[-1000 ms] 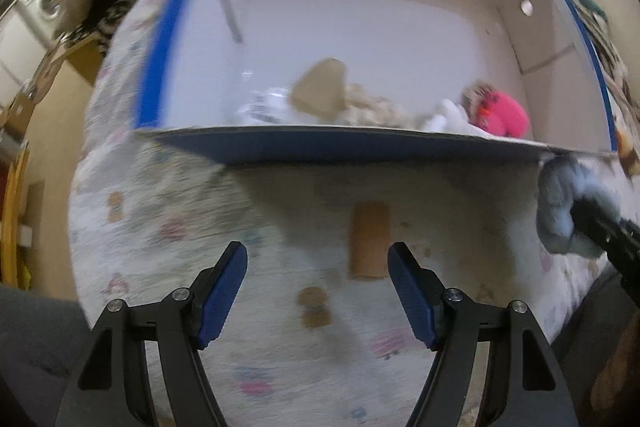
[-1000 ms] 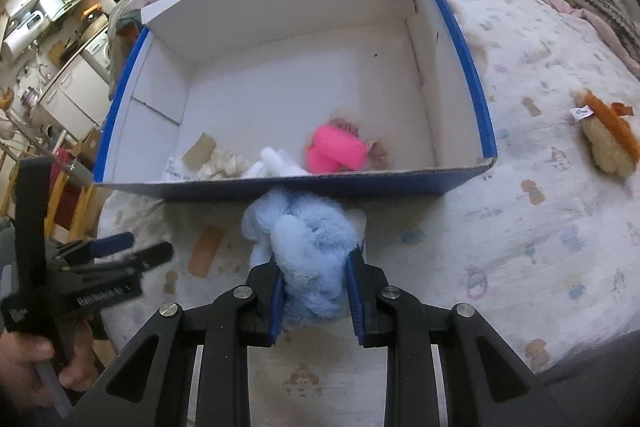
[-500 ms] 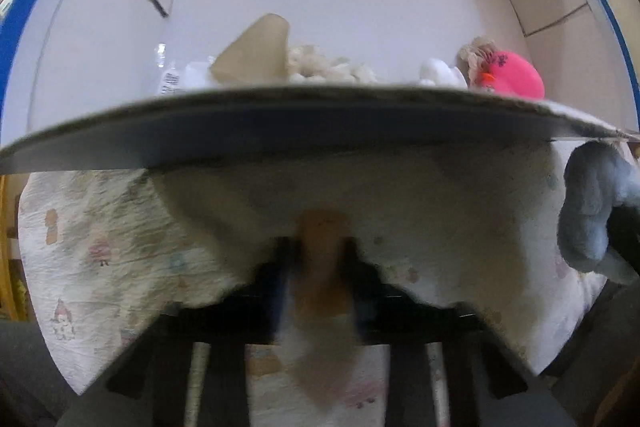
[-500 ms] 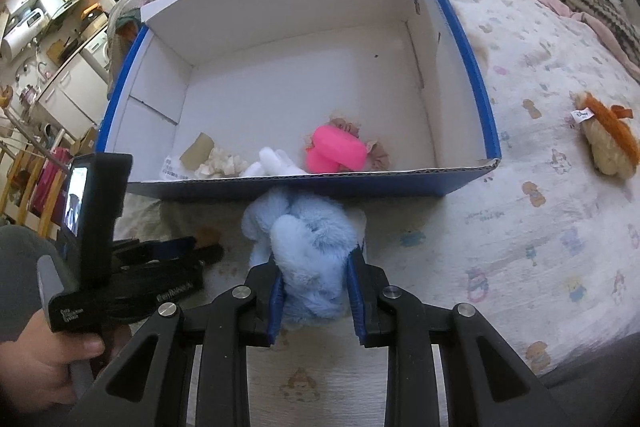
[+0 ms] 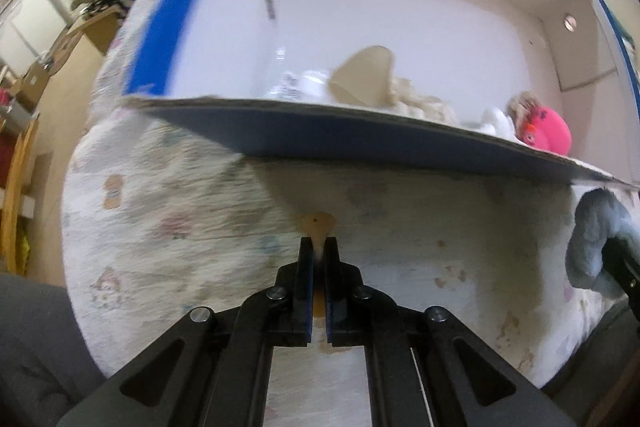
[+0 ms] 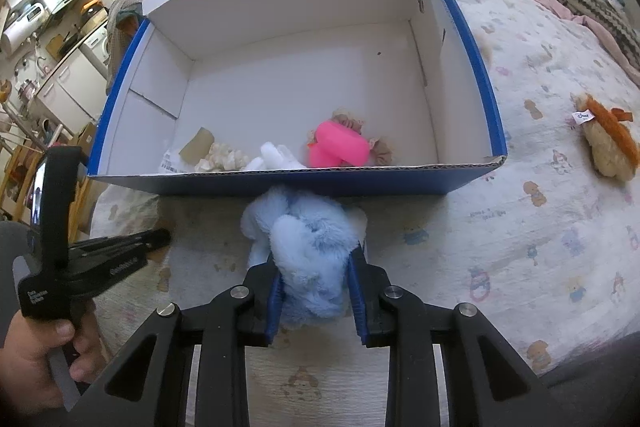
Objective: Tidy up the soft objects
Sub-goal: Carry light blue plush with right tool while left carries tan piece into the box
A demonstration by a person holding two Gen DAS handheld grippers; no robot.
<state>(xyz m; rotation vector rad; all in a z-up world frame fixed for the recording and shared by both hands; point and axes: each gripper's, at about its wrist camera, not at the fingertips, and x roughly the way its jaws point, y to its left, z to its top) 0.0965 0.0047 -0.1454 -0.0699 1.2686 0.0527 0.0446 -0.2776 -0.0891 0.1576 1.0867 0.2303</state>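
On bedspread [image 6: 540, 227], right tongs [image 6: 316, 285] clamp blue plush [image 6: 308, 247] beside box [image 6: 486, 95].

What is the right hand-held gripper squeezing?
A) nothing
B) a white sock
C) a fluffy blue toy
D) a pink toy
C: the right hand-held gripper has its blue pads pressed on both sides of the fluffy blue toy, just outside the box; the pink toy lies inside.
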